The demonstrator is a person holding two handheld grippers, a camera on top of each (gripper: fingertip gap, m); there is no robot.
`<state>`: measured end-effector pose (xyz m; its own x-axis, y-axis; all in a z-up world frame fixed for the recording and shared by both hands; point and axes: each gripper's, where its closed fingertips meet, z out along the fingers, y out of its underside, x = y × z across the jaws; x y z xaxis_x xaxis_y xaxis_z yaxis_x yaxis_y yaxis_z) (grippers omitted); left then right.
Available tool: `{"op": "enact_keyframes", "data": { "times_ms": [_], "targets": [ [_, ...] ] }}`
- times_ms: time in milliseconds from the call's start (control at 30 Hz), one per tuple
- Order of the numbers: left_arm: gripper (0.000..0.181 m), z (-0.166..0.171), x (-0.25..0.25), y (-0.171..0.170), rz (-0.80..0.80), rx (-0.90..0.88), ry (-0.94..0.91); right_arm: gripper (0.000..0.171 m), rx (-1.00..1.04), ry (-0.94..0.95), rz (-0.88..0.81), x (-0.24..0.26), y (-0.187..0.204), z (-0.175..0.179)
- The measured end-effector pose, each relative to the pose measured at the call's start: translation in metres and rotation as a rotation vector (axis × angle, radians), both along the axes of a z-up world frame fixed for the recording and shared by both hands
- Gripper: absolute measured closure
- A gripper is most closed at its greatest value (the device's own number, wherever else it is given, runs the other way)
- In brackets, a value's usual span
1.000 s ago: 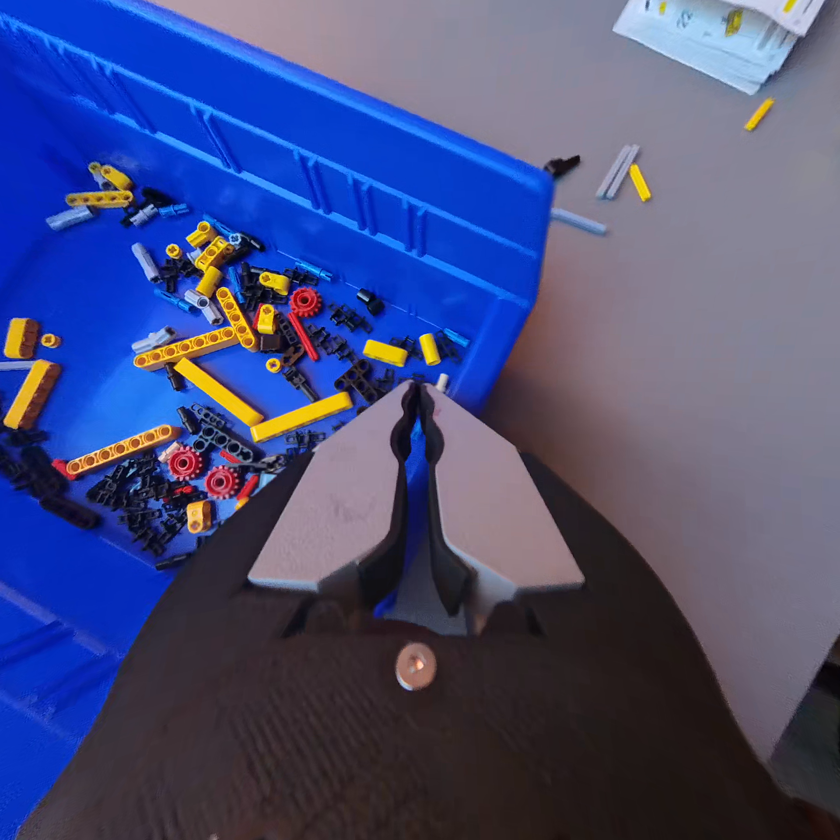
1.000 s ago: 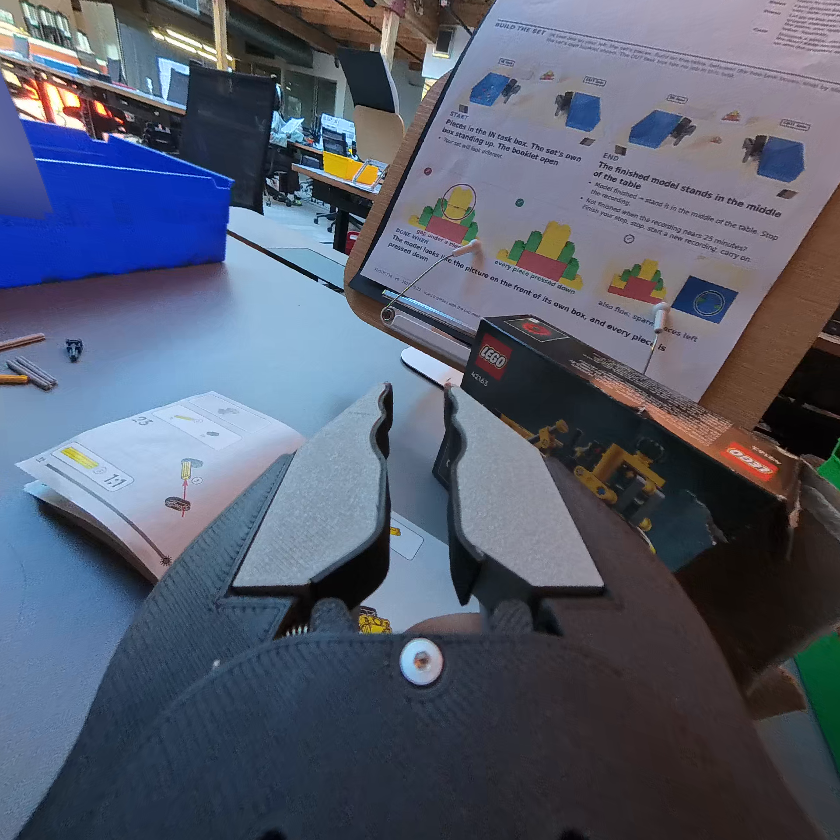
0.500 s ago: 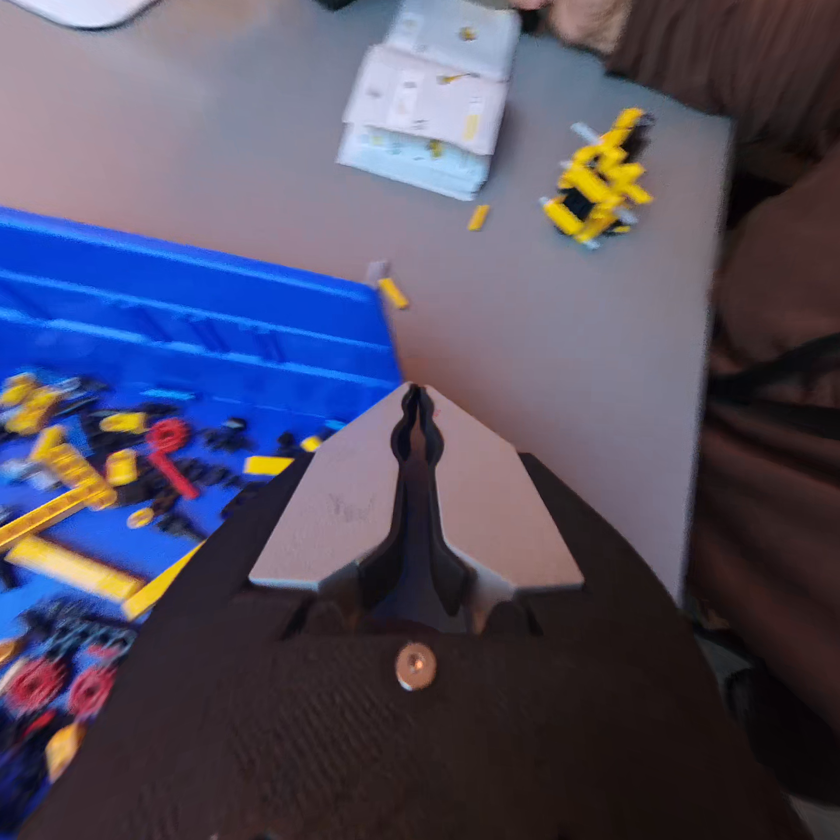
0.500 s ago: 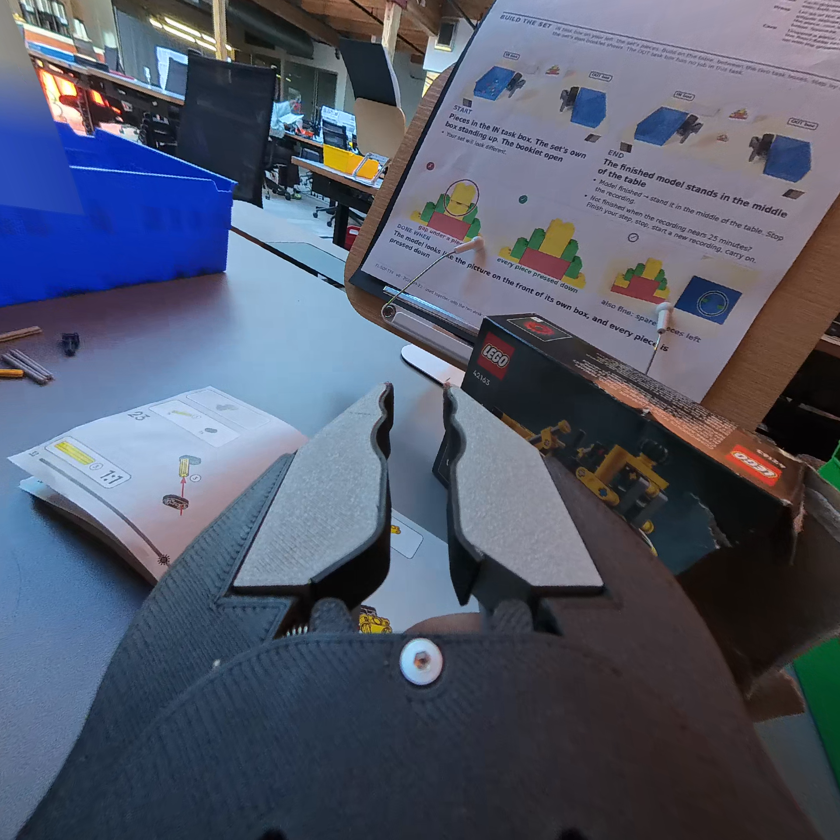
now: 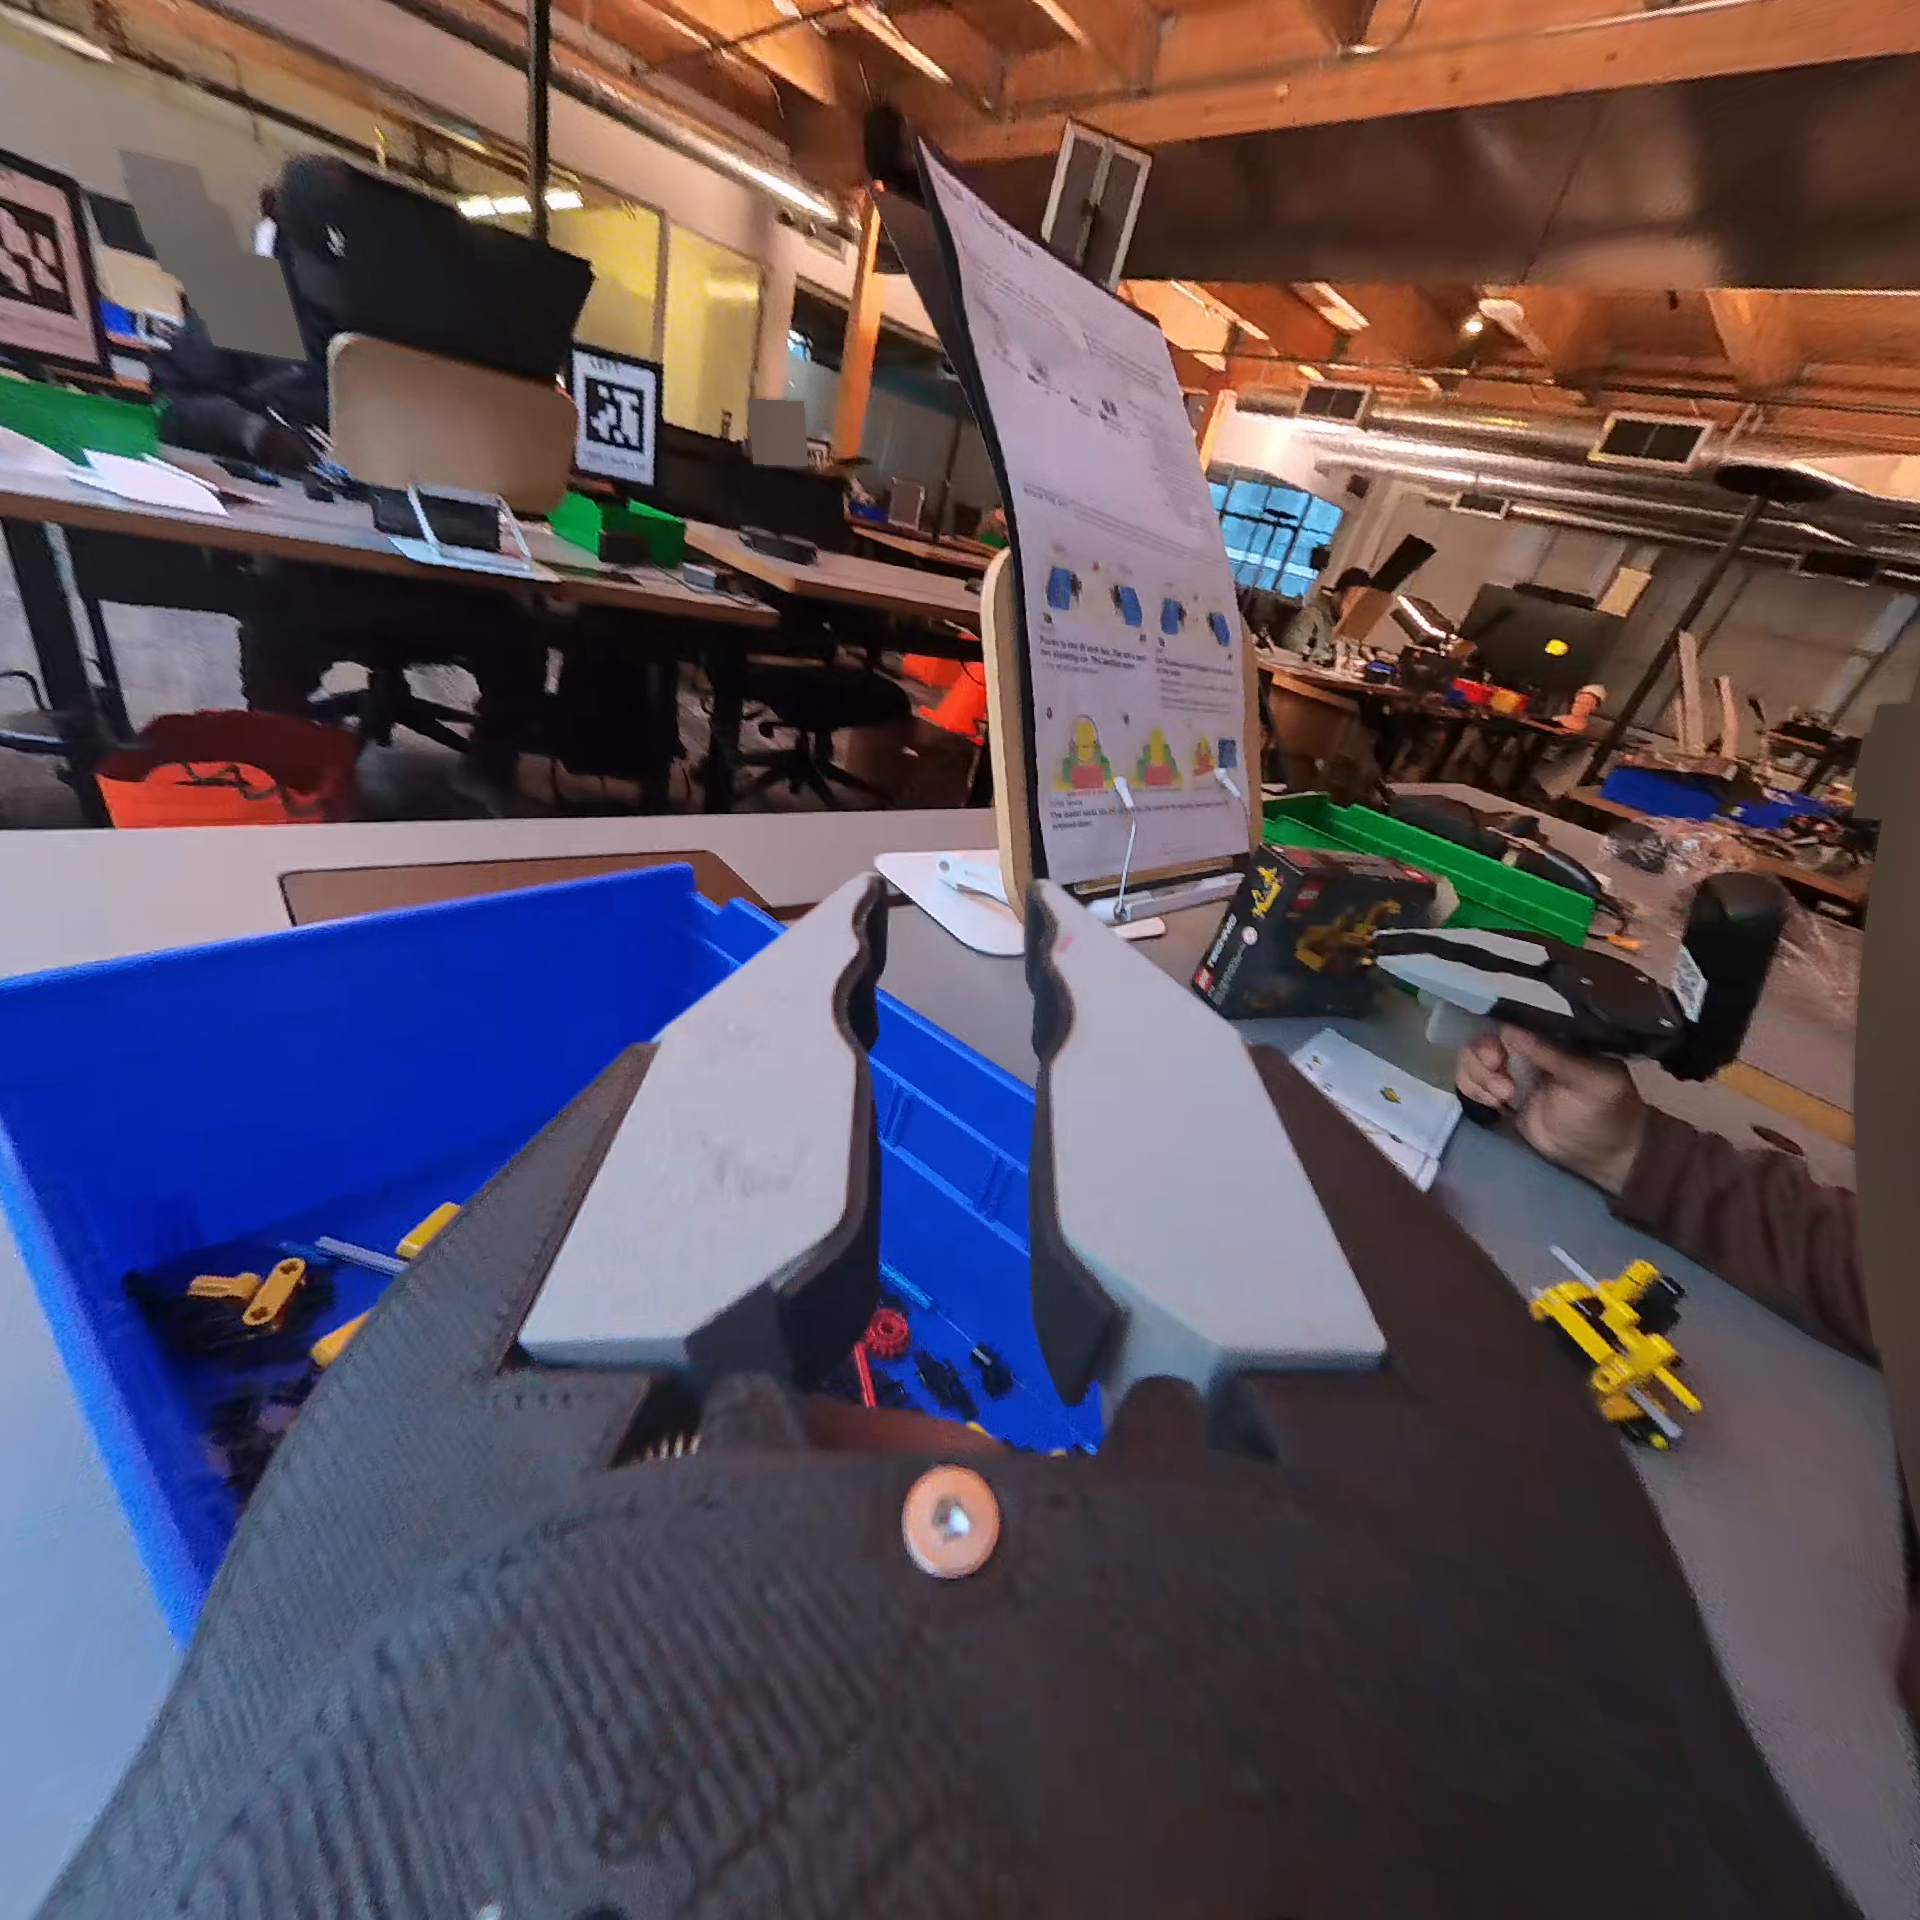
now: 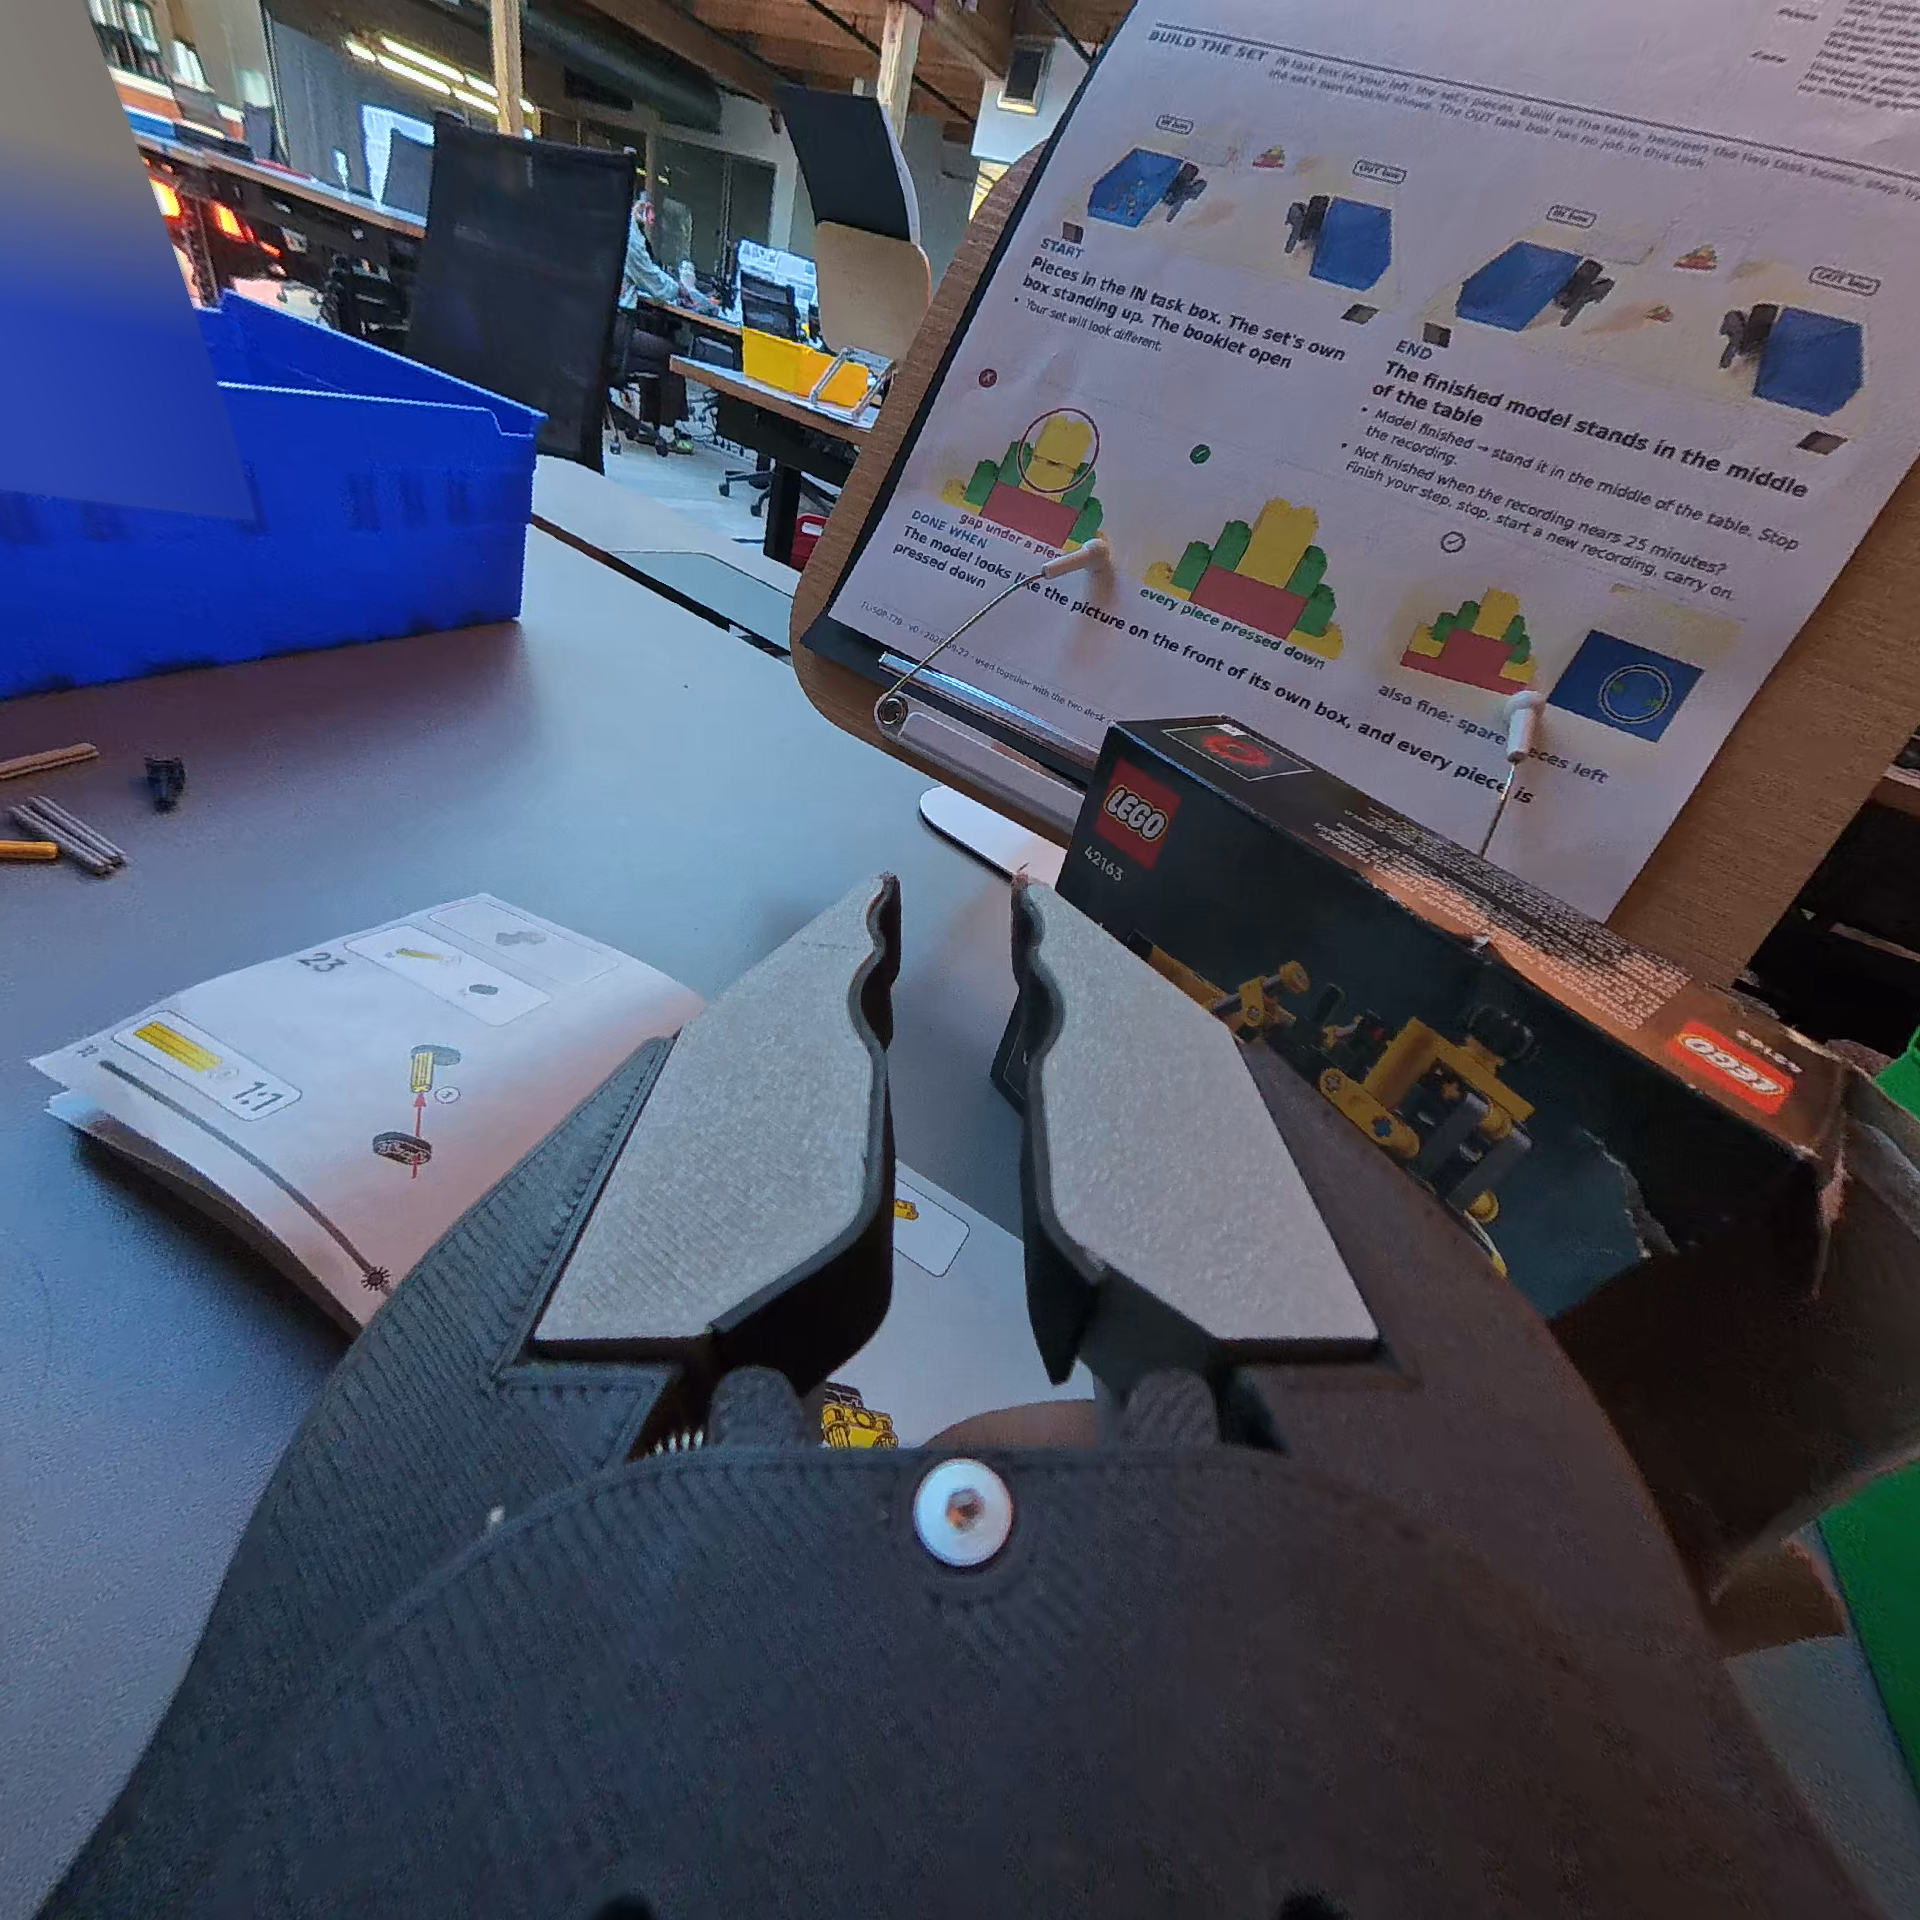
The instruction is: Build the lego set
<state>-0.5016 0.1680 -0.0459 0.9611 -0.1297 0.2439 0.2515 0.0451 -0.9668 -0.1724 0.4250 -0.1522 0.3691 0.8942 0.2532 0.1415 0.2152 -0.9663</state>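
The left tongs (image 5: 954, 914) are held level above the blue bin (image 5: 343, 997), pointing across the bench (image 5: 1714, 1538) toward the upright instruction board (image 5: 1132, 644). Their jaws stand apart with nothing between them. Loose lego pieces (image 5: 260, 1283), yellow, black and red, lie on the bin floor beneath them.

The right tongs (image 6: 951, 899) sit low over the bench, tipped slightly upward, aimed at the gap between the open booklet (image 6: 343, 1049) and the lego box (image 6: 1382, 997). They too are released, the jaws parted and empty. In the left wrist view these right tongs (image 5: 1397, 951) show from the side, gripped by a person's hand (image 5: 1548, 1091) in a brown sleeve (image 5: 1745, 1236), with the fingertips close in front of the box.

The partly built yellow model (image 5: 1616, 1345) stands on the bench near its right edge, apart from both tongs and nearer the sleeve than the bin. The box lies on its side just in front of the board's foot. A few small loose parts (image 6: 73, 831) rest on the bench beside the bin's near wall, well apart from the booklet. A green bin (image 5: 1444, 862) sits behind the box toward the far right corner.
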Motion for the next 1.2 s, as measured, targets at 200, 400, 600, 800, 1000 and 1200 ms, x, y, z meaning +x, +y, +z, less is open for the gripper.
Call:
{"op": "enact_keyframes", "data": {
  "times_ms": [200, 400, 600, 800, 1000, 1200],
  "targets": [
    [0.159, 0.001, 0.007, 0.001, 0.004, 0.016, 0.026, 0.153, 0.001, -0.004, -0.005, 0.000, 0.001, 0.000],
    [0.149, 0.010, 0.004, -0.005, 0.004, 0.074, -0.025, 0.153, 0.000, -0.003, -0.006, 0.000, 0.001, 0.000],
    [0.152, 0.013, 0.000, -0.007, 0.022, 0.090, -0.033, 0.154, 0.000, -0.003, -0.008, -0.001, 0.003, 0.000],
    [0.153, 0.015, 0.002, -0.008, 0.027, 0.097, -0.018, 0.154, 0.001, -0.003, -0.003, -0.004, 0.003, 0.000],
    [0.154, 0.012, 0.003, -0.007, 0.022, 0.090, -0.025, 0.154, 0.005, -0.001, 0.000, -0.005, 0.003, 0.000],
    [0.154, 0.010, 0.002, -0.006, 0.020, 0.078, -0.027, 0.154, 0.009, -0.002, 0.003, -0.006, 0.002, 0.000]
  ]
}}
